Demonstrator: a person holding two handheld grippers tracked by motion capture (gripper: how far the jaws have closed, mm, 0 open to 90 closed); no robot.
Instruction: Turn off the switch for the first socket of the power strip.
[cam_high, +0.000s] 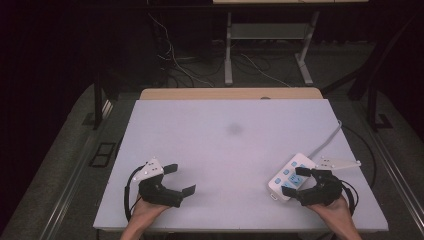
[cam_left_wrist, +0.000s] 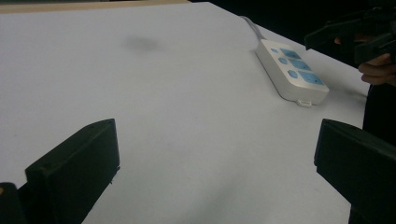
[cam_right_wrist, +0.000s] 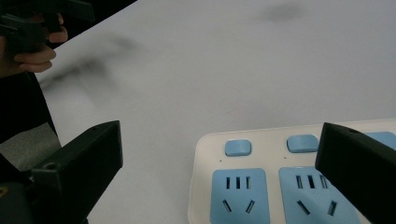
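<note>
**Two open grippers, one power strip at the lower right**

From the high view we see a white table (cam_high: 230, 150) with the left gripper (cam_high: 179, 180) at the lower left of the frame and the right gripper (cam_high: 296, 181) at the lower right, each held by a hand entering from the bottom edge. Both sets of jaws stand apart, holding nothing. A white power strip (cam_high: 286, 172) with blue sockets lies at the lower right, under the right gripper's jaws, and its grey cable (cam_high: 330, 136) runs up toward the table's right edge. A faint dark smudge (cam_high: 234, 129) marks the middle of the tabletop.

The left gripper view adds what the overhead cannot: we see the strip's side wall and a small tab on its near end, in the upper right of that frame, well apart from the left jaws.

The right gripper view gives us the close detail: two blue buttons (cam_right_wrist: 238, 147) above two blue sockets (cam_right_wrist: 239, 195), the strip sitting between and beneath the spread jaws at the lower right. We cannot tell whether either jaw touches it.
</note>
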